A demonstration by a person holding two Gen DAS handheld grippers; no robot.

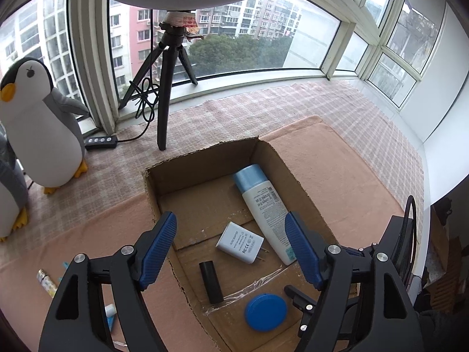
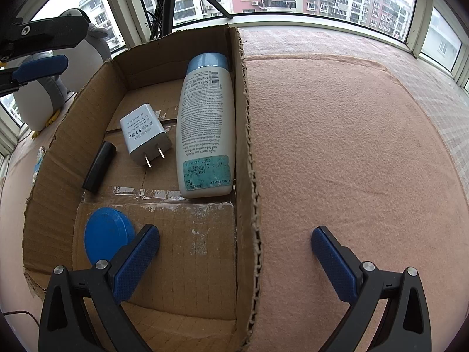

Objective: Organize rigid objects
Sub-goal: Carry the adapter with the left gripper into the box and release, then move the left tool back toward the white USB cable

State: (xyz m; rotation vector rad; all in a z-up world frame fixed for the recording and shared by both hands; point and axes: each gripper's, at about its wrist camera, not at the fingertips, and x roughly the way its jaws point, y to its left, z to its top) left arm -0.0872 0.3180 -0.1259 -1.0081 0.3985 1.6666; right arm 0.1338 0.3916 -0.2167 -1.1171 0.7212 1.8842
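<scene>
Inside the open cardboard box (image 2: 243,135) lie a white bottle (image 2: 205,129) against its right wall, a white charger (image 2: 145,136) and a black tube (image 2: 98,167) to its left, and a blue lid (image 2: 107,239) nearest. The left gripper (image 1: 231,249) hangs over the box, fingers spread, holding nothing. The right gripper (image 2: 234,261) straddles the right wall, fingers apart and empty, above the peach blanket (image 2: 351,146).

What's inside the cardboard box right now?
Inside the cardboard box: white bottle, white charger, black cylinder, blue round lid. The near corner is covered by the right gripper.
</scene>
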